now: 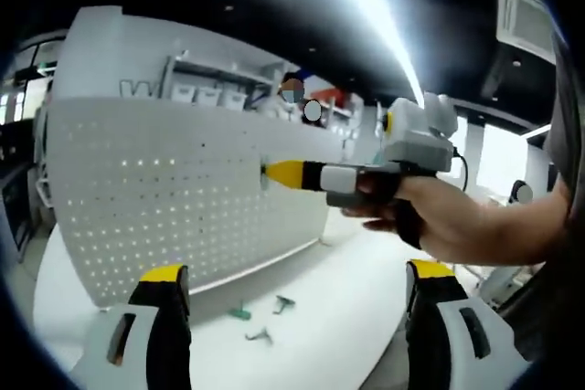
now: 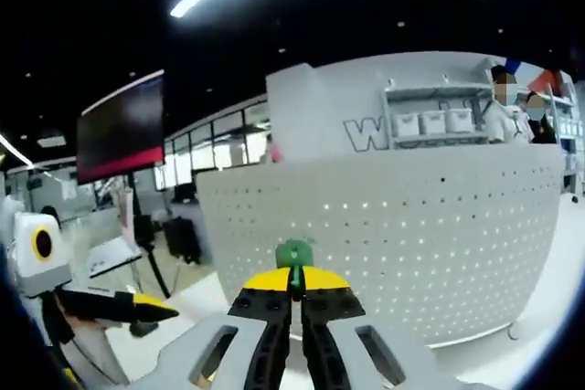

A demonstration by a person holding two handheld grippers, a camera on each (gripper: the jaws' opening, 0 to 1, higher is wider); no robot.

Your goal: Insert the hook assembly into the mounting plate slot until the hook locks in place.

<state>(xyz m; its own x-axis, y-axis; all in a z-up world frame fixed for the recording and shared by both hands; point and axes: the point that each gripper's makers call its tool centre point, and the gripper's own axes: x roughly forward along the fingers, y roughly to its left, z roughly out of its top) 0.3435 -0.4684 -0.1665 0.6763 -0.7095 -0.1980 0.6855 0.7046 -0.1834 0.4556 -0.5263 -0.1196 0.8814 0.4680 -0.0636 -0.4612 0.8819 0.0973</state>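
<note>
In the left gripper view, the left gripper (image 1: 297,285) is standing with its two yellow-tipped jaws spread wide apart and nothing between them, looking toward a tall white perforated mounting plate (image 1: 155,203) that is standing upright on a white tabletop (image 1: 338,317). The right gripper (image 1: 279,173), held in a person's hand (image 1: 430,212), is reaching in from the right of that view with its yellow tips pressing against the face of the plate, well above the tabletop. Three small hooks are lying loose on the tabletop in front of the plate: a green plastic hook (image 1: 239,314) closest to the plate's foot, a grey one (image 1: 283,302) just beside it and another grey one (image 1: 260,336) nearer the camera. In the right gripper view, the right gripper (image 2: 294,297) is clamping its jaws tight together on a small green hook assembly (image 2: 294,256), which is sticking out past the yellow tips and sitting right at the dotted surface of the mounting plate (image 2: 430,235); whether it is already seated in a slot cannot be told. The left gripper (image 2: 137,308) is showing at the lower left of this view, low beside the plate's edge.
</note>
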